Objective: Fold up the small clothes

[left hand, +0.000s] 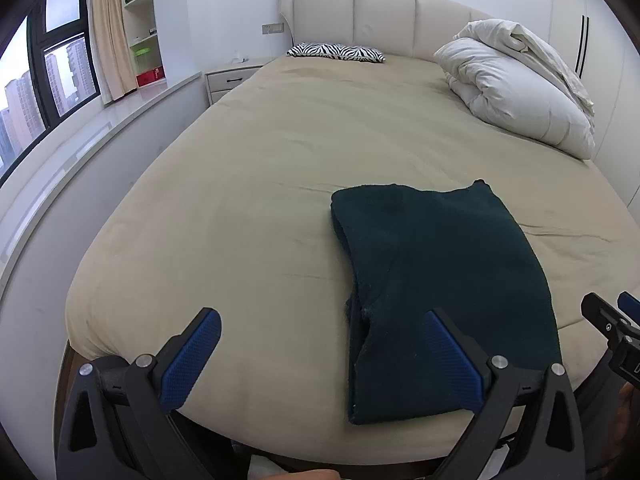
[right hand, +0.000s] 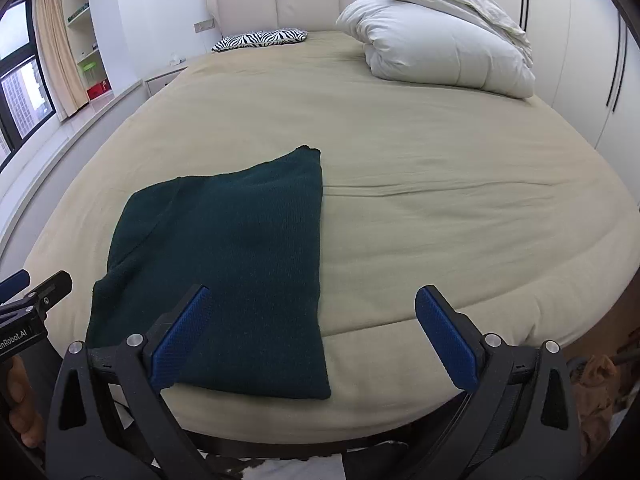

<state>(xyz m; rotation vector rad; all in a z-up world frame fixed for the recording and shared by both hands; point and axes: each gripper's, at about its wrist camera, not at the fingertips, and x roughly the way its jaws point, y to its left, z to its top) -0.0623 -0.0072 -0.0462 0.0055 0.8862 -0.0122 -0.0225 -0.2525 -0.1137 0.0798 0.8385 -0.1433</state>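
The left gripper is hovering at the foot of the bed, its blue-padded fingers standing wide apart and gripping nothing. The dark green garment is lying folded flat on the bed sheet, ahead of the right-hand finger of this gripper and extending away from it; the space ahead of the left-hand finger is bare sheet.

The right gripper is likewise hovering with fingers spread apart, empty. In its view the garment is lying ahead of its left-hand finger, whose pad overlaps the near edge; contact cannot be confirmed. A white duvet is lying bundled far ahead of the fingers.
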